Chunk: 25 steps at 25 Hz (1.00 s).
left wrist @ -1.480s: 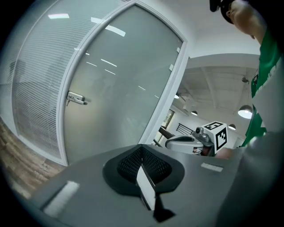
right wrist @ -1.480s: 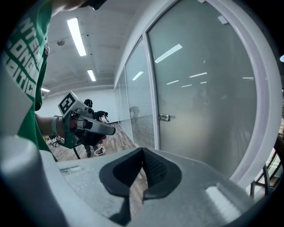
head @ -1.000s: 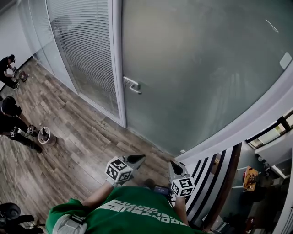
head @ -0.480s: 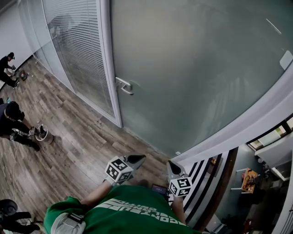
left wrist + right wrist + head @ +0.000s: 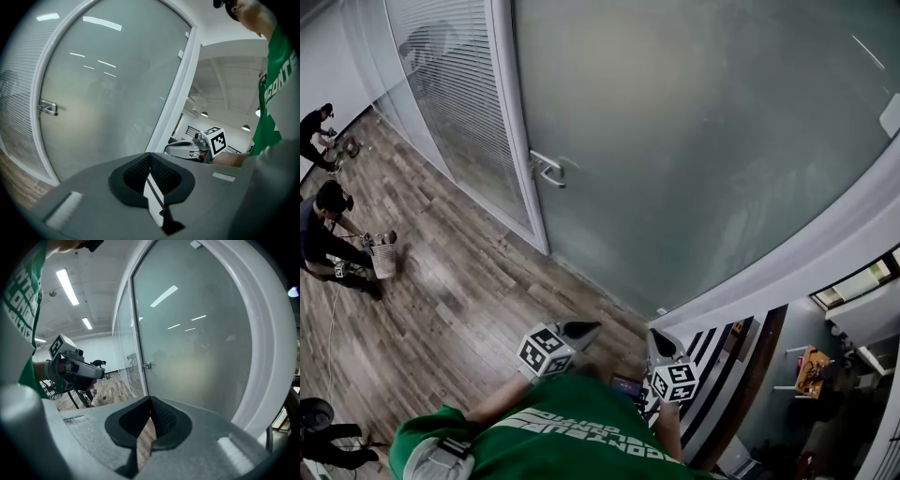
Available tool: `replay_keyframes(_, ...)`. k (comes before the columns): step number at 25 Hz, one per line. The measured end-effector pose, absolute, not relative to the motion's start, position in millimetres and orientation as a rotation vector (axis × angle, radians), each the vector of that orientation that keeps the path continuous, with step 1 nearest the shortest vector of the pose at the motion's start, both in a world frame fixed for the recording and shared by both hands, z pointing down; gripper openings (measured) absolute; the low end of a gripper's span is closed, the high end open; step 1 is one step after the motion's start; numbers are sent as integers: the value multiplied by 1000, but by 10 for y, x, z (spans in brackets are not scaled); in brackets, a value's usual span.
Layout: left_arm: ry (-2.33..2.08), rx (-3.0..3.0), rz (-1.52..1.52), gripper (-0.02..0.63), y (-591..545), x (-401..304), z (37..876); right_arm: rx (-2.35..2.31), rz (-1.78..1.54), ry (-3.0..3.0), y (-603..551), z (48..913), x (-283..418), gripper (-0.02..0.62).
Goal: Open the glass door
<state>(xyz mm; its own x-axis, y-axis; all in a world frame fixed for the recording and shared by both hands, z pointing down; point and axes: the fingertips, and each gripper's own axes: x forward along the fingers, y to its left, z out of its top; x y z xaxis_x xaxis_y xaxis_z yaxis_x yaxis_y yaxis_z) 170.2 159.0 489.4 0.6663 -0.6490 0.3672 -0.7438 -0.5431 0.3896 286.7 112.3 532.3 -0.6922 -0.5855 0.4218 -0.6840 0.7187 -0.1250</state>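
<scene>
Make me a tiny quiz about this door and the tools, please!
1. True or false: the glass door is shut.
2. Pick one: the right tool holds A) a key, B) nothing, C) a cup.
3. Fill in: in the head view, the door handle sits near the door's ____ edge.

Key: 1 true. 2 B. 3 left.
</scene>
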Motion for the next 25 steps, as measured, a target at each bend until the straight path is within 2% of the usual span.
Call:
replay_keyframes(11, -1068, 2349, 216, 17, 1306, 1529, 5003, 971, 389, -2545, 840, 5388, 2699, -8)
replay_keyframes(25, -1074, 2367, 200, 17, 424, 681, 5013, 865, 299, -2522, 318, 5339, 1756, -8)
